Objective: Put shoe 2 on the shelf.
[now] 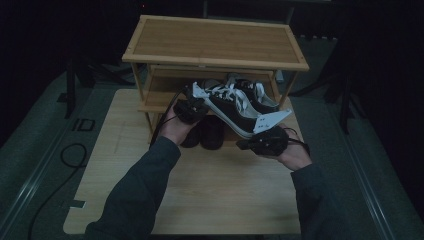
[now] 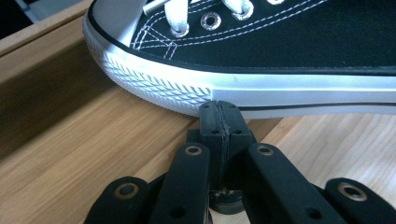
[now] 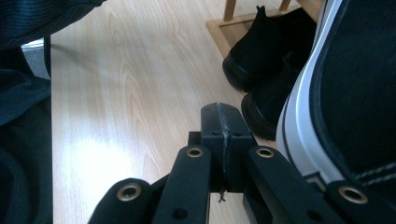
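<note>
A black canvas sneaker with white laces and a white sole juts out from the middle shelf of a wooden shoe rack. My left gripper sits at its toe end. In the left gripper view that gripper is shut and empty, its tip right under the white toe rubber of the sneaker. My right gripper is below the heel end. In the right gripper view it is shut too, with the sneaker close on its right.
A second matching sneaker lies behind the first on the same shelf. A pair of black shoes stands on the bottom shelf. The rack stands on a light wooden table. A cable trails on the floor at left.
</note>
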Tool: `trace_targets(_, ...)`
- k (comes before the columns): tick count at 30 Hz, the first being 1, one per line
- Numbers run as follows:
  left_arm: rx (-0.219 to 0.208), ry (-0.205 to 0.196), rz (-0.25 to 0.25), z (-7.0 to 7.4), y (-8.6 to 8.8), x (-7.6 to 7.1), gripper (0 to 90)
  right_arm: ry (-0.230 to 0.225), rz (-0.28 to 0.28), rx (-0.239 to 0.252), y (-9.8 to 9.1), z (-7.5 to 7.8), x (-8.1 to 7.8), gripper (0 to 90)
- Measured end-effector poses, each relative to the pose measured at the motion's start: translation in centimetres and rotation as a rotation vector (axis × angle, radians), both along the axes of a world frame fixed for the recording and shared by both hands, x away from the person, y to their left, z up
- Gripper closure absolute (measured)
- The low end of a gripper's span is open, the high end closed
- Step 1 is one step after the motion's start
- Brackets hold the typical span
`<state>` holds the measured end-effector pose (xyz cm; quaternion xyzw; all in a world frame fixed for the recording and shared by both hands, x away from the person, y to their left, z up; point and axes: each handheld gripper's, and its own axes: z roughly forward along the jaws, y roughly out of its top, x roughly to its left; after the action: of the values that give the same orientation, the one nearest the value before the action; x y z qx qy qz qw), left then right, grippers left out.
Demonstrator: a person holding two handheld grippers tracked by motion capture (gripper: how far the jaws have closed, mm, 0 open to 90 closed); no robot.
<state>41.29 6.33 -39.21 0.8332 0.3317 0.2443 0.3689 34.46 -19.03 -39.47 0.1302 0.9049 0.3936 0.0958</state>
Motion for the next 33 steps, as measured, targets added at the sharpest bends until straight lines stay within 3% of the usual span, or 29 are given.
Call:
trace_targets(4,0.032,-0.009,0.016,0.1,-0.3,0.1,90.0,0.004,-0.001,0.000,-0.3,-0.4,0.0,89.8)
trace_targets(8,0.019,-0.001,0.022,0.1,-0.3,0.2,90.0,0.007,0.003,-0.006,-0.4,-0.8,0.0,89.8)
trace_targets(14,0.039,-0.005,0.051,0.2,-0.5,0.3,90.0,0.010,-0.005,-0.011,-0.6,-1.3,0.1,89.8)
trace_targets(26,0.026,0.006,0.123,0.1,0.0,2.0,90.0,0.007,-0.010,-0.002,-1.0,-1.5,0.1,89.8)
trace_targets(33,0.001,0.010,0.111,0.0,0.4,2.4,90.0,-0.004,-0.010,0.015,-0.8,-1.3,0.1,89.8)
